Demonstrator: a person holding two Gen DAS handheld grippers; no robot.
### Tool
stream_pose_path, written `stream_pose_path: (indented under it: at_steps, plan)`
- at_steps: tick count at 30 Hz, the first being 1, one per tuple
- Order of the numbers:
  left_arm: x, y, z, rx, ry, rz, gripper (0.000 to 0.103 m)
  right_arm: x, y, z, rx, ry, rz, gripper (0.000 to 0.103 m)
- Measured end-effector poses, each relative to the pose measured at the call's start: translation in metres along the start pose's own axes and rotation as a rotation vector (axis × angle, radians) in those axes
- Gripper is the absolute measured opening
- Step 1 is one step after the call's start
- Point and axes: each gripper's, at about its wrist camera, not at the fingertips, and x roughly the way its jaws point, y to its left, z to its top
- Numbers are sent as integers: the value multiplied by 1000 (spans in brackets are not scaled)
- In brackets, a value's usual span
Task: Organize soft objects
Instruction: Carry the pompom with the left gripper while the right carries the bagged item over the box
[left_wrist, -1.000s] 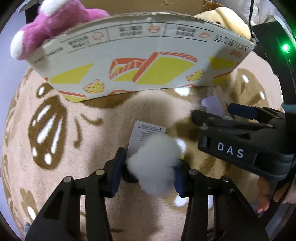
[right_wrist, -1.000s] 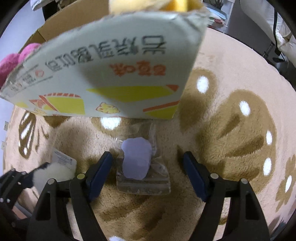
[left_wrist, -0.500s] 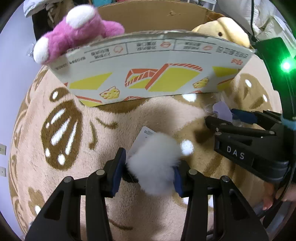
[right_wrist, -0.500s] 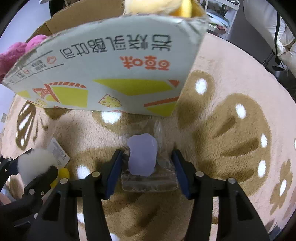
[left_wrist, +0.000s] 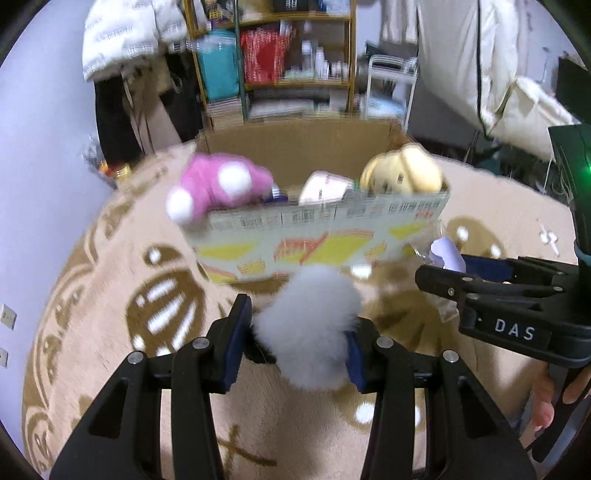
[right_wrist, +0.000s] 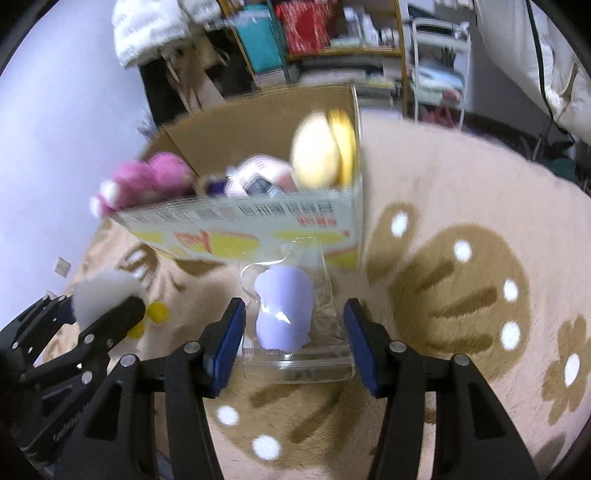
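a: left gripper (left_wrist: 295, 336) is clamped on the white fluffy toy (left_wrist: 310, 325), right gripper (right_wrist: 293, 341) on the bagged purple piece (right_wrist: 284, 314), both short of the box (left_wrist: 321, 243).

b: the slick bag could slip out; the box's near wall could snag either.

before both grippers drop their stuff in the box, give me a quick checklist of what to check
1. Left gripper shut on the white fluffy pom-pom toy: ok.
2. Right gripper shut on the clear plastic packet holding a lilac soft shape: ok, the packet looks pinched between the fingers.
3. Open printed cardboard box lies ahead of both grippers: ok.
4. Both loads above the box rim: not ok, they sit in front of its near wall.
5. Free space inside among the pink plush and yellow plush: cannot tell.
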Motion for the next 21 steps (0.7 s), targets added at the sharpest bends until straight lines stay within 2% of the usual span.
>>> stream_pose_path:
  at_steps: [3,8,21]
  plan:
    - [-8,-10,7,17,-66,-6,44,-19,-2,5,-19,-50,47,58]
    - [-16,-16,23,11,-144,-20,44,-37,-2,18,-54,-121,56,58]
    - [-1,2,74,-23,-209,-5,44,-32,-3,53,-122,-231,43,58]
